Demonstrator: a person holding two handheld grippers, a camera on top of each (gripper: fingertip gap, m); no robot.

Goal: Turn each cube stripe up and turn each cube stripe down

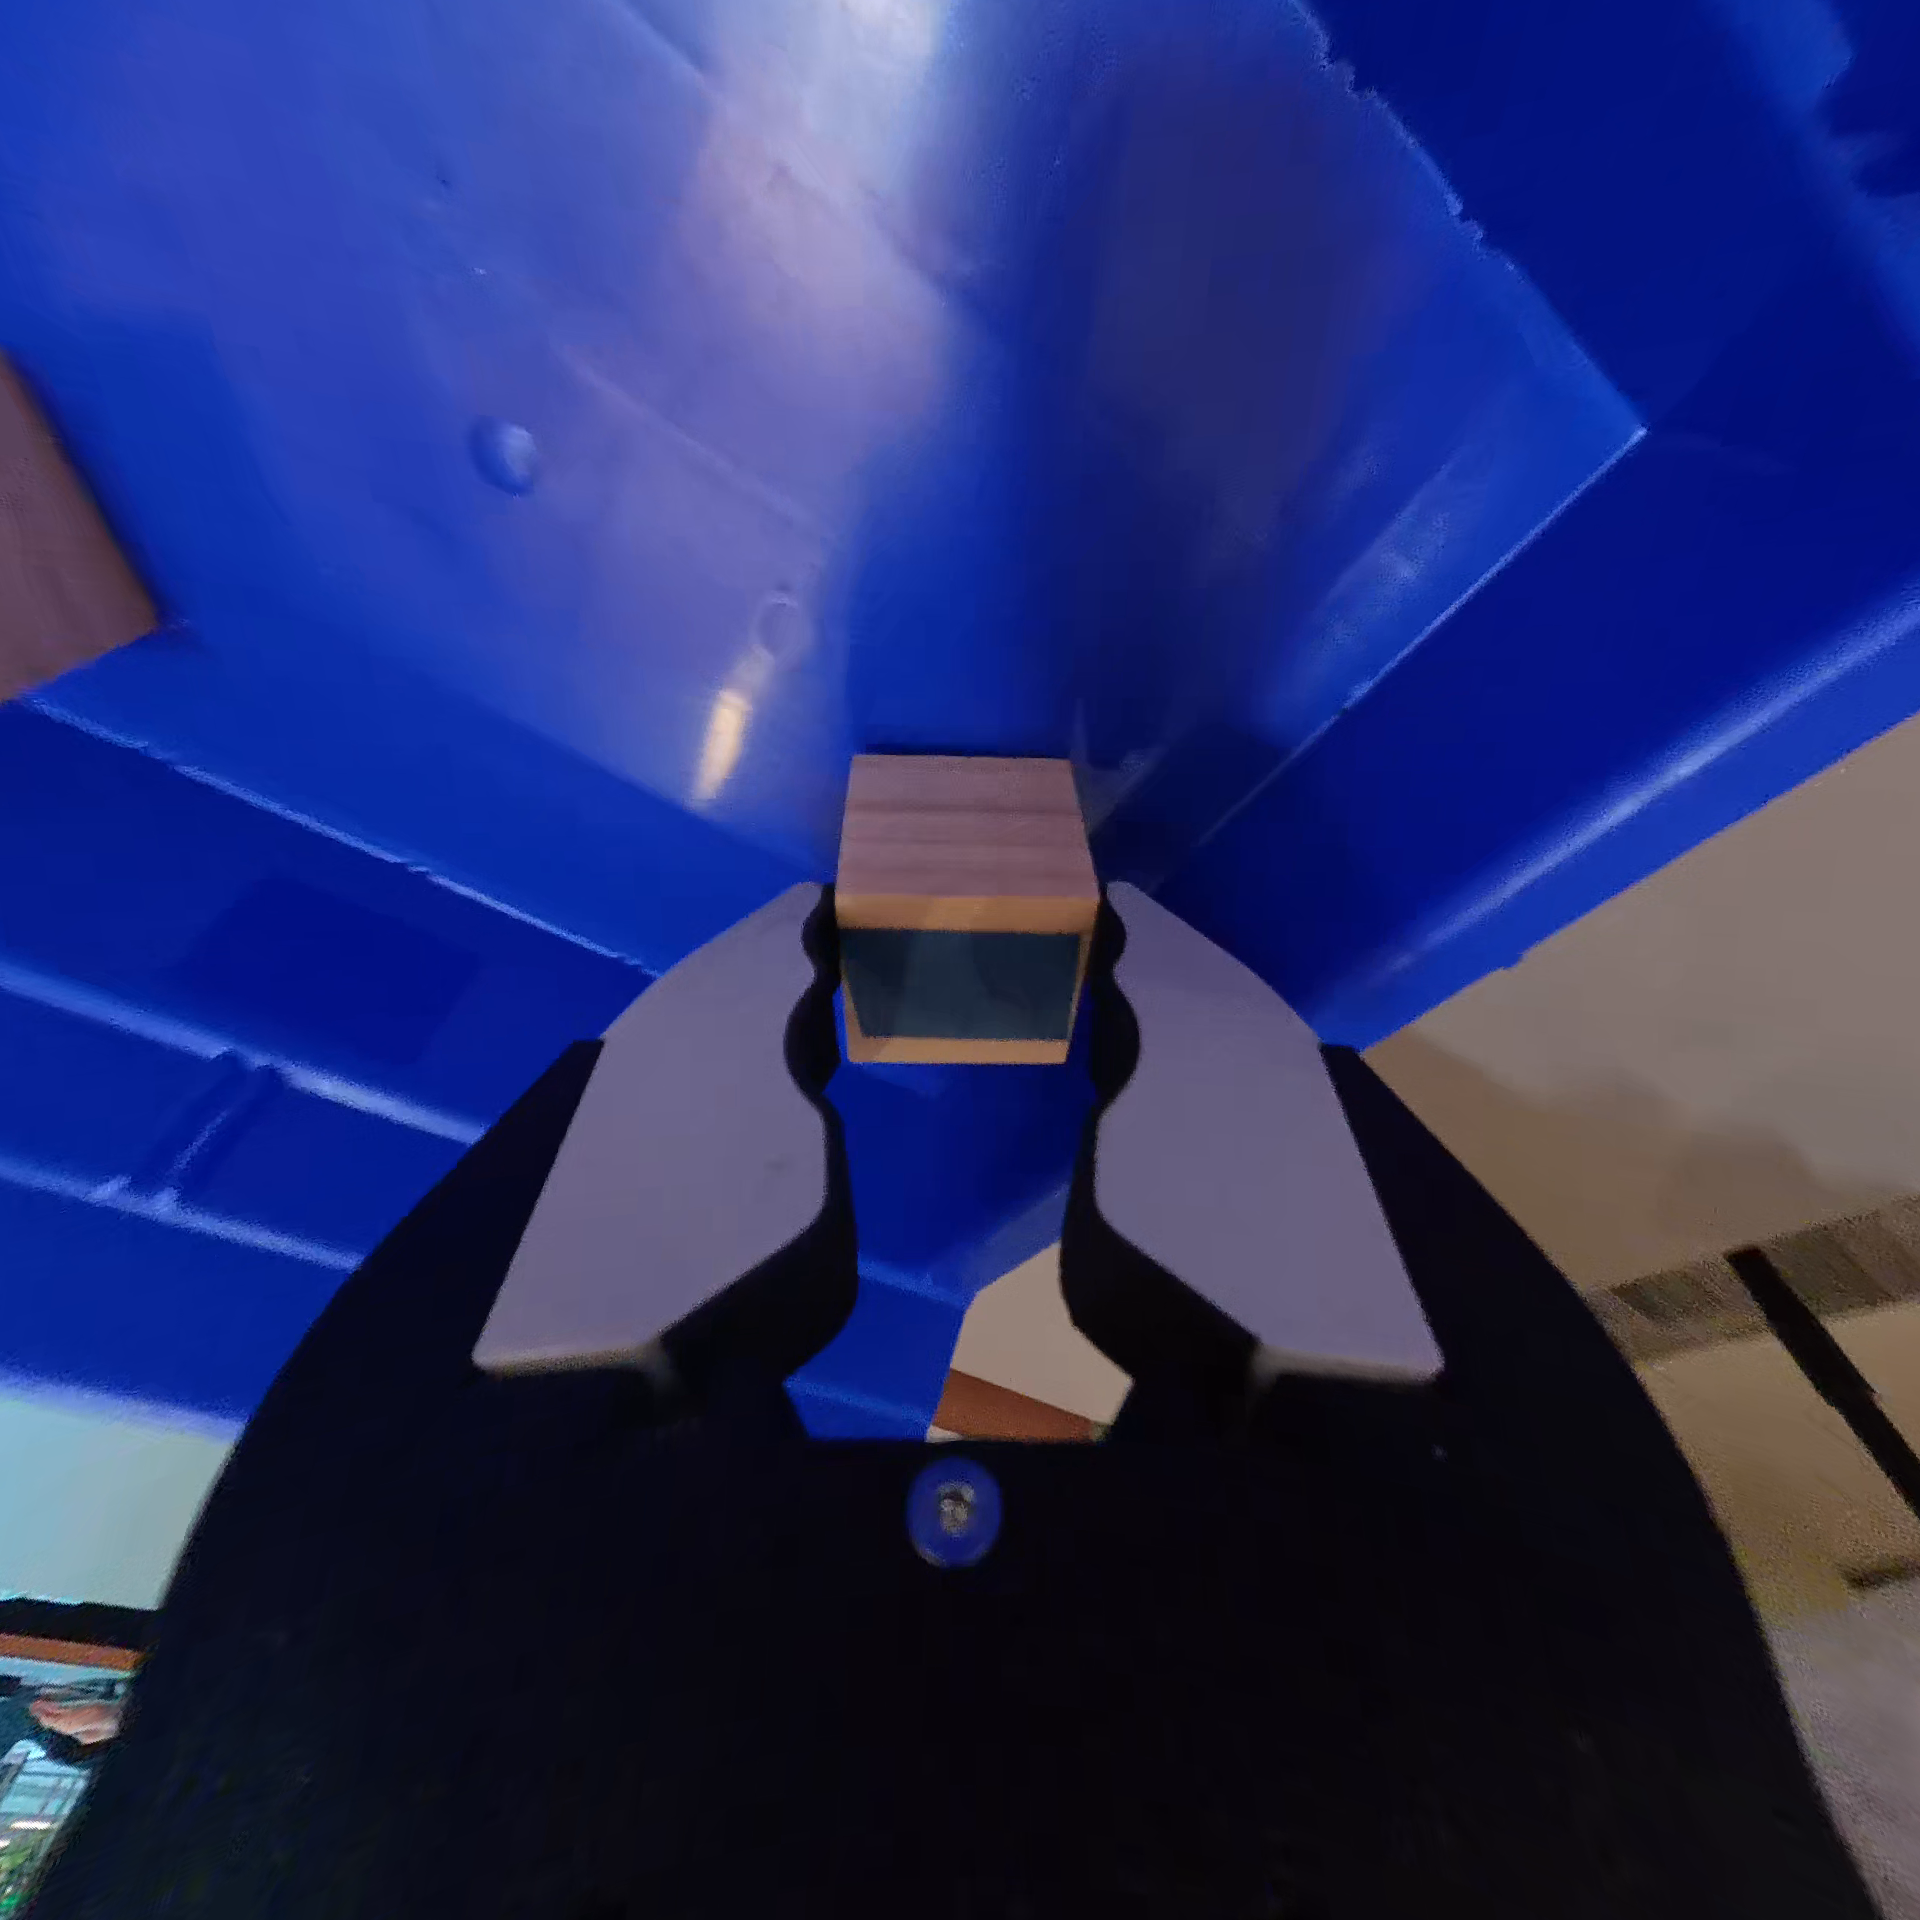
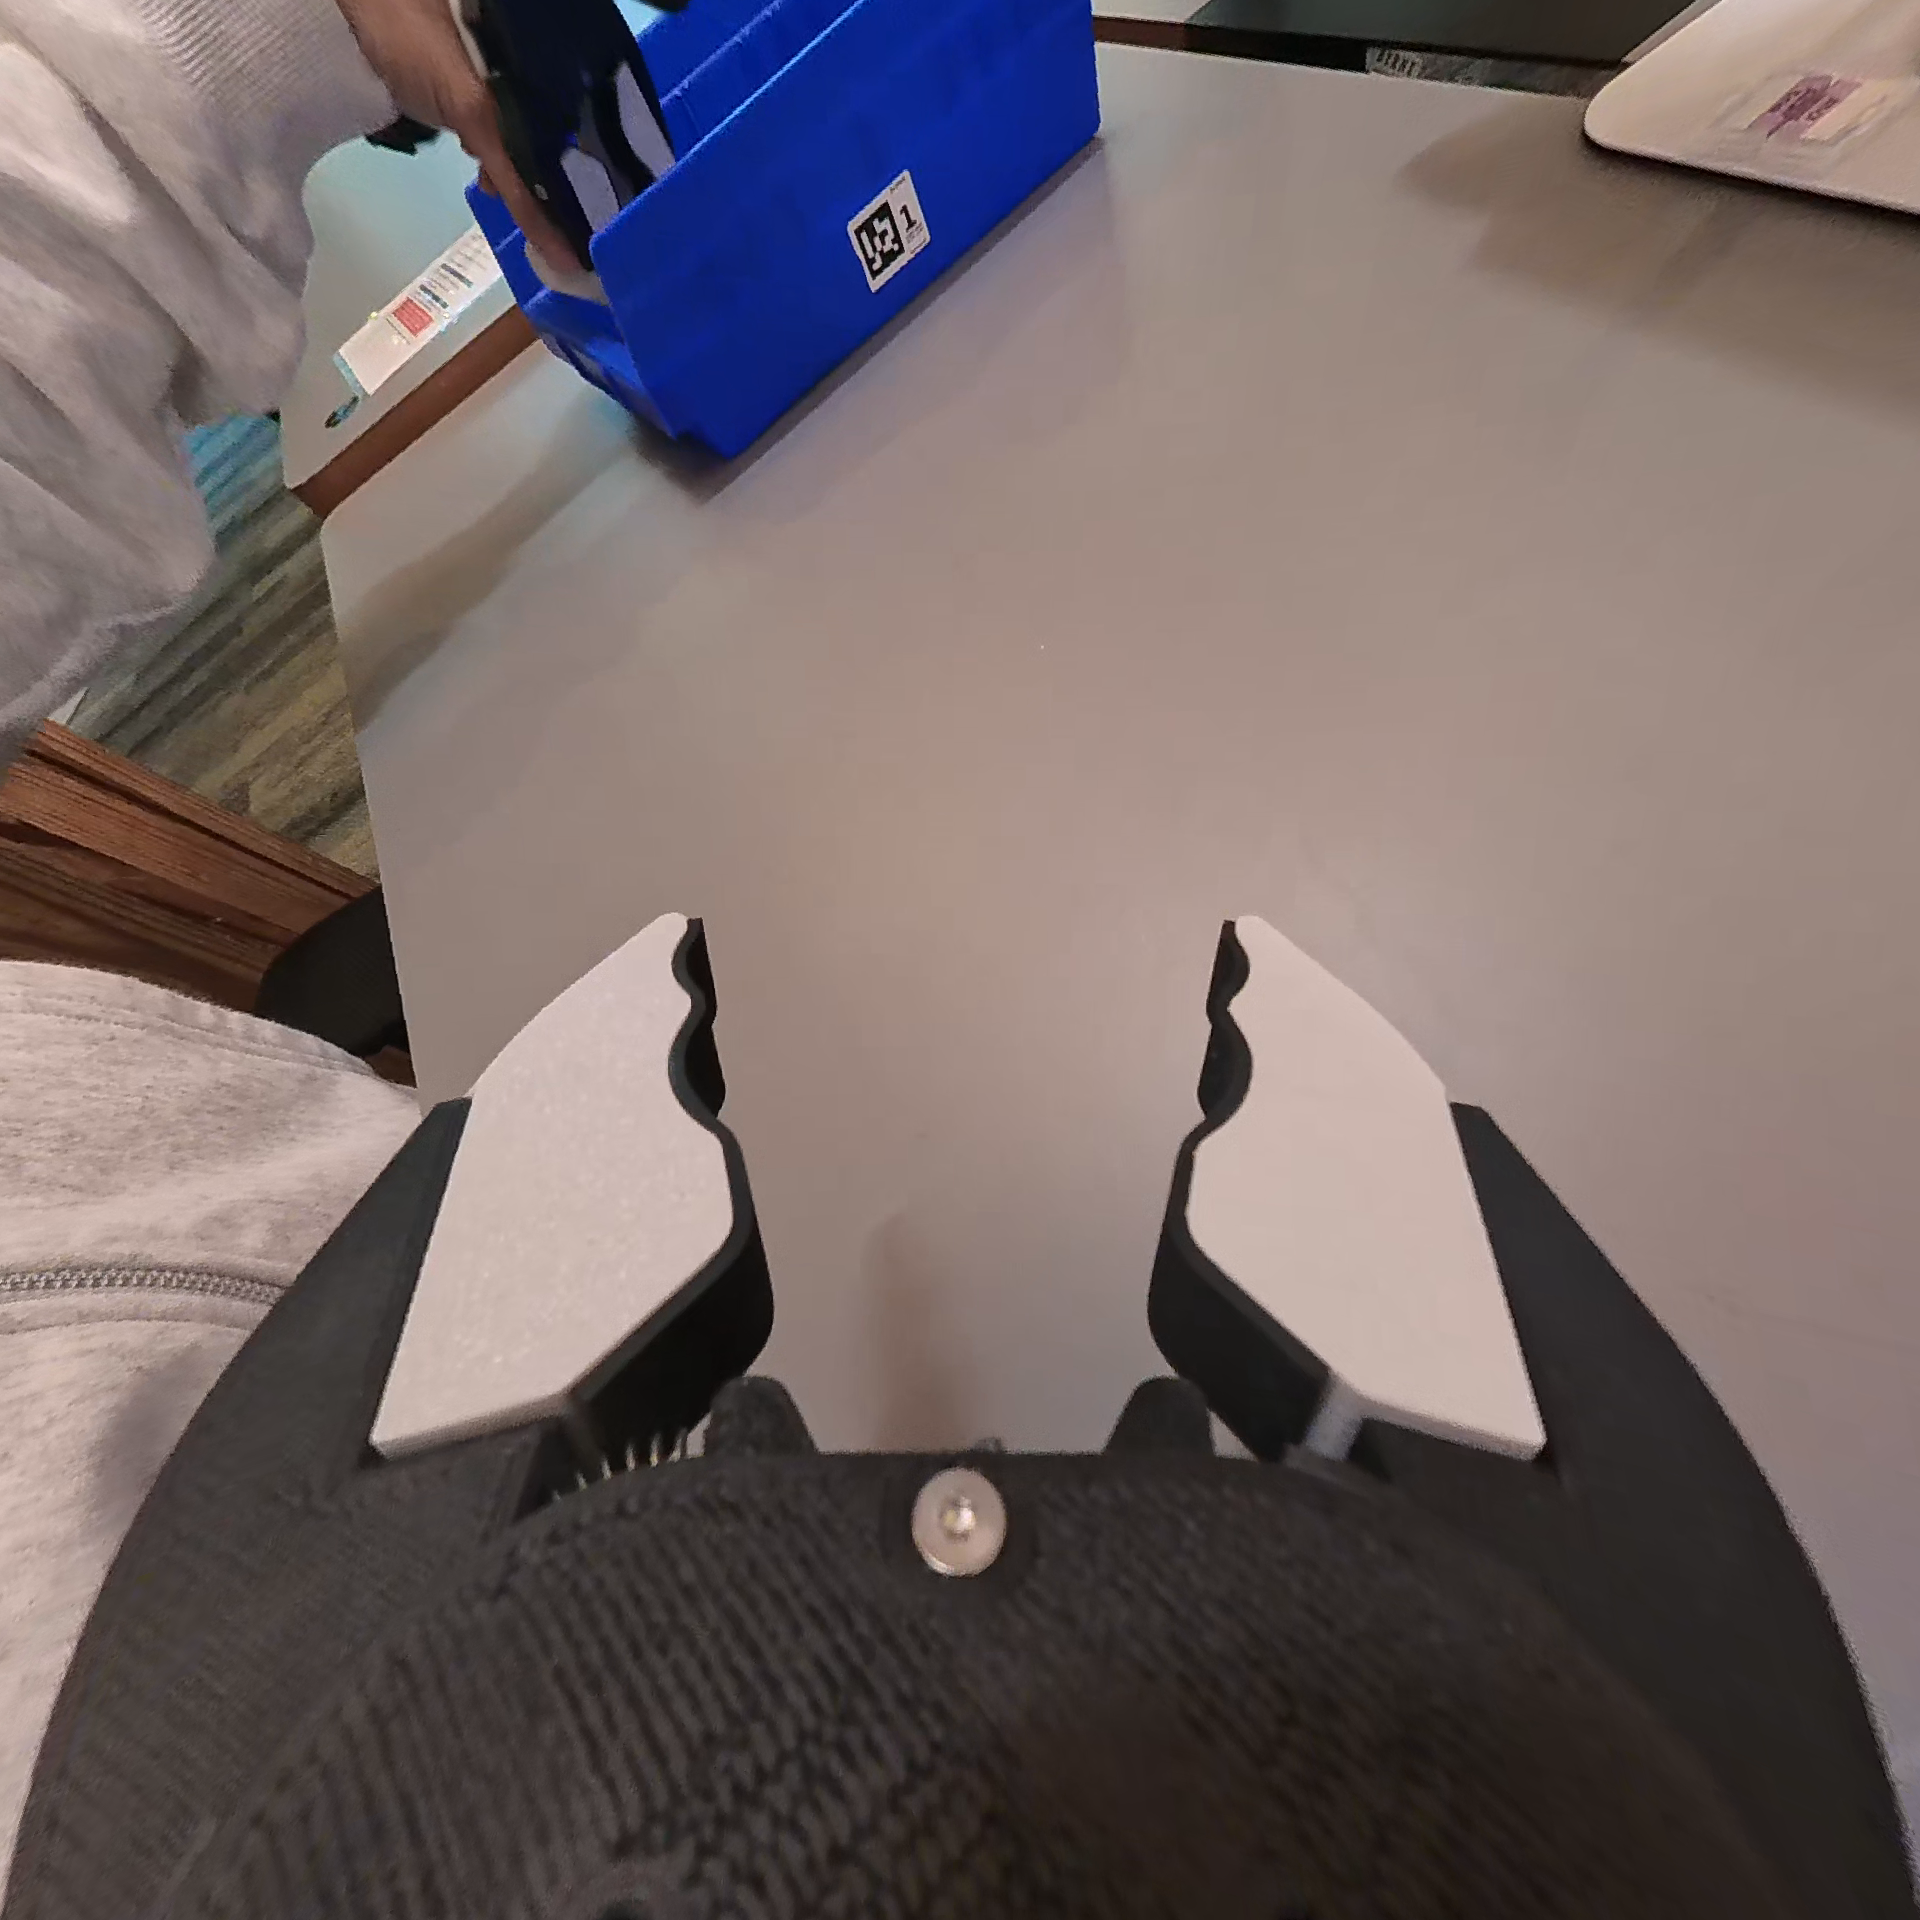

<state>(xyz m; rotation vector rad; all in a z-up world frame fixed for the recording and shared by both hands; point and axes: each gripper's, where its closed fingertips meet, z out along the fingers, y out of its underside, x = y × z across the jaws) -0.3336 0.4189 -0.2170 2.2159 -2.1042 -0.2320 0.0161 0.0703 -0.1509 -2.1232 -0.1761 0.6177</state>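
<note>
Inside the blue bin (image 1: 644, 436), the left hand-held gripper (image 1: 961, 971) has its fingers closed on a wooden cube (image 1: 961, 894) at their tips, dark stripe face turned back toward the camera, plain wood above. It is clearly the nearer one for any turning. Well away from the bin, the right hand-held gripper (image 2: 961, 997) hangs wide open and empty over the grey tabletop (image 2: 1247, 623).

left close inside bin (image 1: 1039, 312); right farther, shares it
</note>
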